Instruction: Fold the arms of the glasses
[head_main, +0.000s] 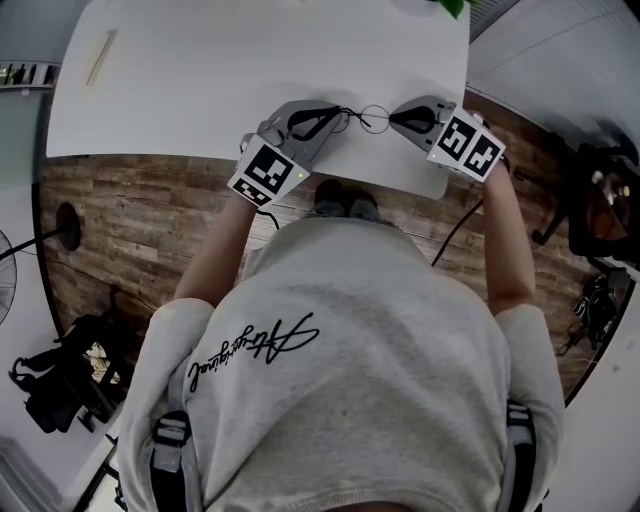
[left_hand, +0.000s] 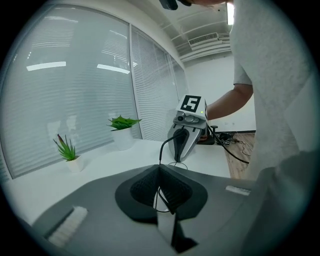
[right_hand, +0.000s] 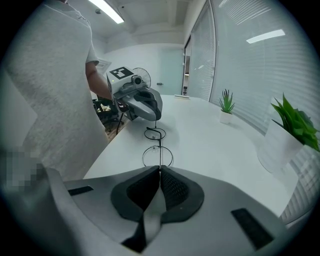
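The glasses (head_main: 362, 119) lay by the near edge of the white bench (head_main: 250, 70), strung between the two tools. The left tongs (left_hand: 160, 167) were pinched shut on one thin wire arm, and the right tongs (right_hand: 160, 169) were closed on the frame's other end. This two-sided hold probably steadied the light frame so that one arm could be swung in at its hinge.

White table (head_main: 200, 100) spans the upper frame; a pale stick (head_main: 100, 57) lies upper left, a potted plant (head_main: 452, 6) top right.
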